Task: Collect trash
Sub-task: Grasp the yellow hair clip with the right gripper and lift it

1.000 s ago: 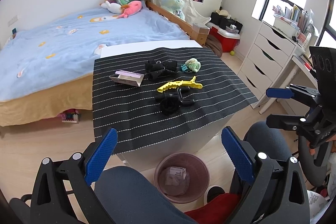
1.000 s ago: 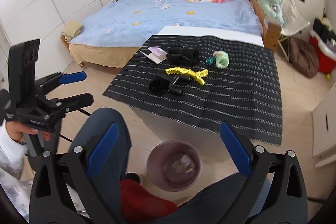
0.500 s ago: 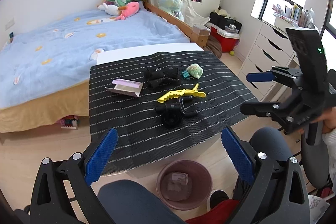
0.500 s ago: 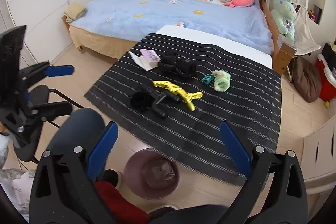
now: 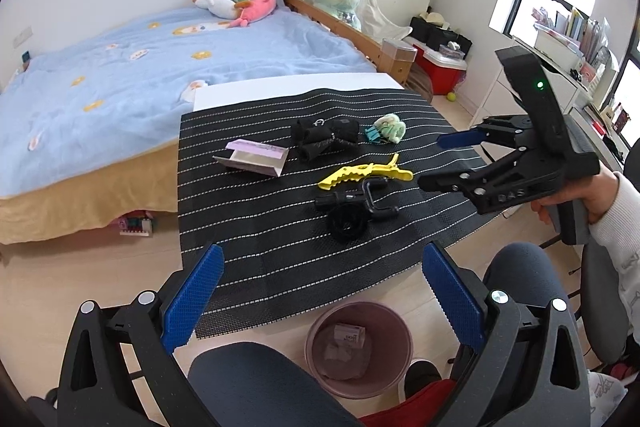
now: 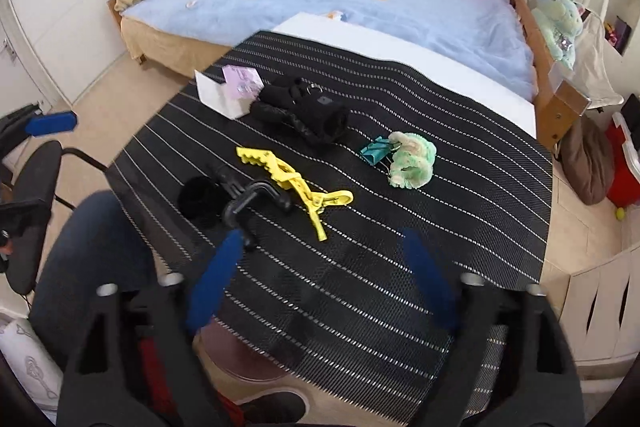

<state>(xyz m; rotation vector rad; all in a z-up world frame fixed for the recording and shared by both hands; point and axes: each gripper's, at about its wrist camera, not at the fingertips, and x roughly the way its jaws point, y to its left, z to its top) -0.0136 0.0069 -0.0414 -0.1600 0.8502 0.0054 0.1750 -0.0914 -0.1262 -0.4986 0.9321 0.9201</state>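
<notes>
A black striped mat [image 5: 280,227] covers a low table. On it lie an opened purple-and-white carton [image 5: 254,157] [image 6: 228,89], a black pouch [image 5: 324,139] [image 6: 304,113], a yellow clip [image 5: 364,171] [image 6: 294,183], a black clamp tool [image 5: 354,209] [image 6: 232,197] and a green plush with a teal binder clip [image 5: 386,129] [image 6: 408,159]. A pink bin [image 5: 358,343] on the floor holds small boxes. My left gripper [image 5: 320,303] is open and empty above the bin. My right gripper [image 6: 320,279] [image 5: 436,161] is open and empty over the mat's right side.
A blue bed [image 5: 140,75] with plush toys stands behind the table. White drawers [image 6: 600,307] and a red-and-white cooler box [image 5: 444,67] are at the right. My knees [image 5: 260,387] and a chair [image 6: 32,203] are close below the grippers.
My right gripper has moved forward and left over the mat, toward the yellow clip and clamp tool. My left gripper has edged forward. Both stay open.
</notes>
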